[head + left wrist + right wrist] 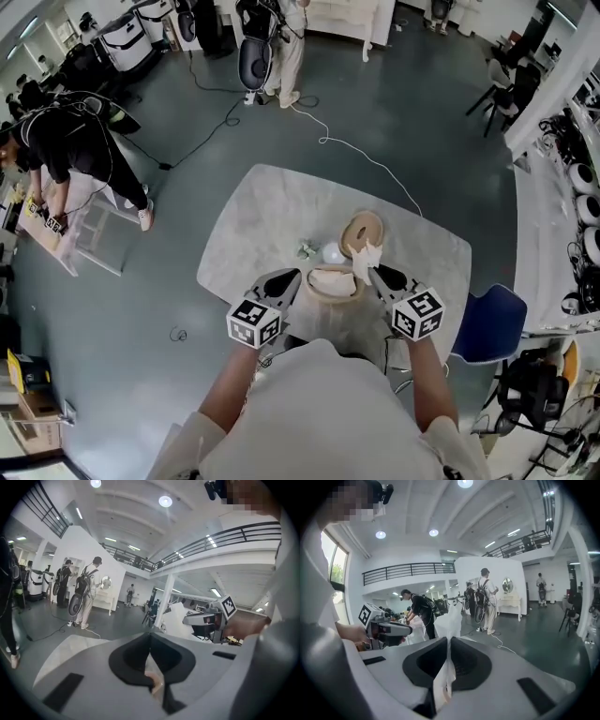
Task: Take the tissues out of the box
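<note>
A round wooden tissue box [332,282] stands open on the marble table [253,230], with its oval lid [363,232] lying just behind it. My right gripper [373,270] [448,654] is shut on a white tissue [367,255] [452,618], which rises crumpled above the box's right side. My left gripper [296,274] [150,654] is at the box's left edge, its jaws closed on a thin tan piece [153,679] that looks like the box's rim. Each gripper view shows the other gripper: the right gripper [206,619] and the left gripper [389,629].
A white ball [333,251] and a small green item [307,249] lie on the table left of the lid. A blue chair [492,323] stands at the table's right. A person [66,141] bends over at far left. A cable [361,155] runs across the floor behind the table.
</note>
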`<action>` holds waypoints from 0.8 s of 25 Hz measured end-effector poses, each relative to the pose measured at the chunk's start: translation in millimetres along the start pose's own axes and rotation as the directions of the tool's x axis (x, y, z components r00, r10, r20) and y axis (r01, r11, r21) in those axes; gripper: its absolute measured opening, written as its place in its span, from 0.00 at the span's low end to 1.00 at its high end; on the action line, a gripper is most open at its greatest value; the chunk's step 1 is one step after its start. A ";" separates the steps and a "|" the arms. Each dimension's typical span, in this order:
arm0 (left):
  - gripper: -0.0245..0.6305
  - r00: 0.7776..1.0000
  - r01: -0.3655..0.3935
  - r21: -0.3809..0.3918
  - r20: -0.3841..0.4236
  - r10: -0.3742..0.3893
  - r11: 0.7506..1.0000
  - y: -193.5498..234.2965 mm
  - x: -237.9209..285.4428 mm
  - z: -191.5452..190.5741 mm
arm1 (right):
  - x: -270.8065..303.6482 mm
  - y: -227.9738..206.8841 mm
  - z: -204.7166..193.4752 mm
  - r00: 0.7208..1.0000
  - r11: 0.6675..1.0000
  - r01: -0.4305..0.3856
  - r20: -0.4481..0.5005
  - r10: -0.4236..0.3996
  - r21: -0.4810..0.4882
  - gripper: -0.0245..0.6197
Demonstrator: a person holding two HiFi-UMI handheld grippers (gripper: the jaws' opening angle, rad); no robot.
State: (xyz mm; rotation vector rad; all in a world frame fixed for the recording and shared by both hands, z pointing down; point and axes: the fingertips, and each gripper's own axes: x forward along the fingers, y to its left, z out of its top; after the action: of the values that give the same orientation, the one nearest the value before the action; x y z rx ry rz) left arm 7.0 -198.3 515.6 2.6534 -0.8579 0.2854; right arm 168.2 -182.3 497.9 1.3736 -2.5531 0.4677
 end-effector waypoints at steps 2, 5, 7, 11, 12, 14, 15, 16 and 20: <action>0.05 1.000 0.003 0.008 0.022 -0.003 1.000 -2.3 -0.9 10.9 | -10.4 0.3 9.3 0.999 1.000 0.023 0.042 -0.023 -0.007 0.11; 0.05 0.999 0.008 0.014 0.050 -0.008 1.000 -5.7 -3.0 23.7 | -26.0 -2.0 22.4 0.993 0.998 0.060 0.098 -0.058 -0.017 0.11; 0.05 0.998 0.008 0.020 0.062 -0.010 1.000 -8.2 -5.1 28.6 | -37.2 -4.1 29.9 0.988 0.996 0.083 0.131 -0.080 -0.017 0.11; 0.05 0.997 0.009 0.033 0.077 -0.011 0.999 -13.1 -8.6 35.6 | -56.1 -8.0 40.3 0.979 0.995 0.105 0.176 -0.103 -0.001 0.11; 0.05 0.997 0.008 0.036 0.081 -0.011 0.999 -13.2 -8.5 38.5 | -58.6 -9.2 43.2 0.977 0.994 0.107 0.183 -0.106 0.002 0.11; 0.05 0.996 0.008 0.044 0.086 -0.012 0.999 -12.3 -7.1 44.8 | -61.1 -10.7 48.8 0.975 0.994 0.112 0.195 -0.109 -0.004 0.11; 0.05 0.996 0.008 0.047 0.090 -0.012 0.999 -12.0 -6.2 47.4 | -61.7 -10.8 50.6 0.974 0.994 0.113 0.199 -0.109 -0.009 0.11; 0.05 0.996 0.008 0.050 0.093 -0.013 0.999 -11.7 -5.4 49.3 | -61.9 -10.3 51.5 0.973 0.994 0.113 0.202 -0.108 -0.014 0.11; 0.05 0.994 0.009 0.053 0.104 -0.014 0.999 -10.7 -4.5 52.4 | -61.1 -7.6 50.5 0.973 0.993 0.112 0.205 -0.105 -0.026 0.11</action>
State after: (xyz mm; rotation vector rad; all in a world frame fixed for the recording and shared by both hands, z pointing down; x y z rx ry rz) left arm 14.2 -207.4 463.3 2.7420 -0.8779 0.1701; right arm 206.5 -157.7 432.6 1.6135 -2.6096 0.2720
